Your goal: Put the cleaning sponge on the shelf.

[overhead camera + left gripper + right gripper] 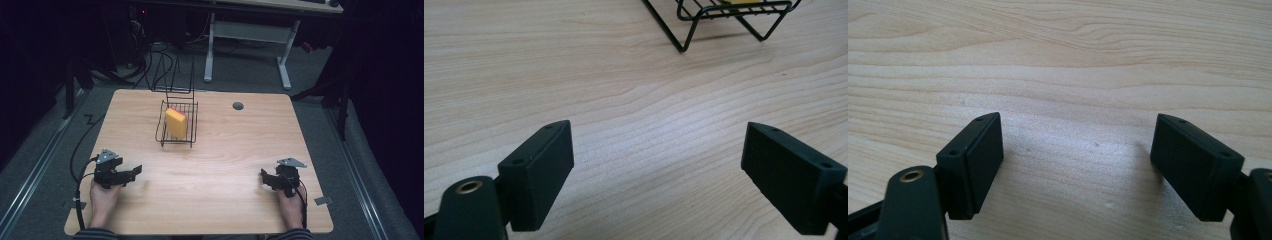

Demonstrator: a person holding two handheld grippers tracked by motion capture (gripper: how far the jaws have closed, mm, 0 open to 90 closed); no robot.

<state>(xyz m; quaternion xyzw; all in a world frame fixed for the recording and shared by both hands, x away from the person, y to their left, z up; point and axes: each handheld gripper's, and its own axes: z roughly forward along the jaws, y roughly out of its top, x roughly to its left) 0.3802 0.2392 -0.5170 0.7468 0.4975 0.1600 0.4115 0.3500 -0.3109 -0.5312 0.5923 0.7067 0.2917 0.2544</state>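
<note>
A black wire basket [192, 129] stands on the far middle of the wooden table [225, 165], and a yellow sponge [176, 123] leans upright inside it. My left gripper [134, 172] rests near the front left, held by a hand, and is open with nothing between its jaws. At the front right my right gripper [264, 178] is open and empty too. The left gripper view has my left gripper [659, 155] over bare wood, with the basket's foot [684, 44] ahead at the top. In the right gripper view my right gripper [1075, 150] hovers low over bare wood.
A round grey cable hole [238, 105] sits in the table at the far right of the basket. A black cable [80, 150] trails off the table's left edge. Behind the table stand a white desk frame [247, 35] and tangled cables on the floor.
</note>
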